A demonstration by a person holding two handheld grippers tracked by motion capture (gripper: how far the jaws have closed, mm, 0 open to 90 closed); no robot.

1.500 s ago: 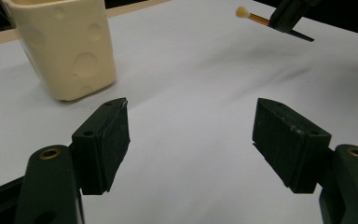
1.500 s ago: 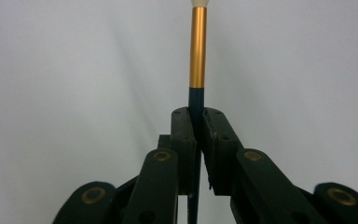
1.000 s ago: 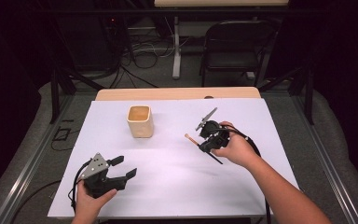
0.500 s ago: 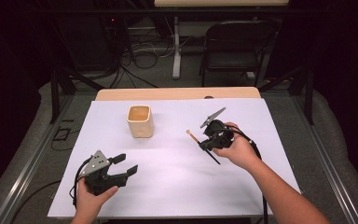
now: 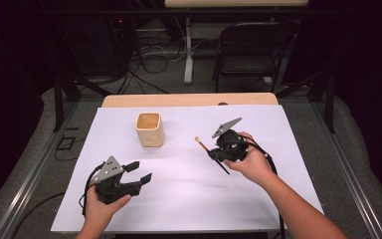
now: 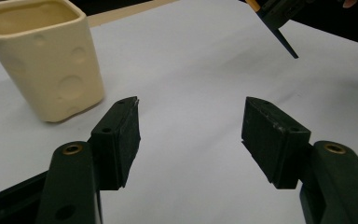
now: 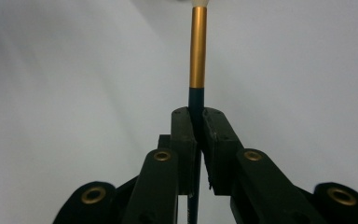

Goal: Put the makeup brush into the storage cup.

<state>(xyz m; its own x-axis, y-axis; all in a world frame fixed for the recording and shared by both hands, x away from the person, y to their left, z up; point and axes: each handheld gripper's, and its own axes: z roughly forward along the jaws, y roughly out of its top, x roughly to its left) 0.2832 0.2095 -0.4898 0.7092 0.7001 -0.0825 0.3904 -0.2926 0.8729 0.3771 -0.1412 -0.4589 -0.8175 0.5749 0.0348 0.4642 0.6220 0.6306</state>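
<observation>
Brush pinched, cup waiting

My right gripper [image 5: 218,149] had the paintbrush [image 5: 202,146] clamped above the table [image 5: 189,199], right of the cream cup [image 5: 149,129]; my left gripper [image 5: 140,172] (nothing in it) had just been narrowing its gaping jaws.

1 overhead view, 2 close jaw-mounted cameras

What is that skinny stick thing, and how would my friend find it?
Start at the white sheet covering the table, then look right of the cream cup to the right gripper. Pinched in its shut jaws is a paintbrush: a thin dark handle, a gold band and a pale tip, the only slender thing there.
</observation>
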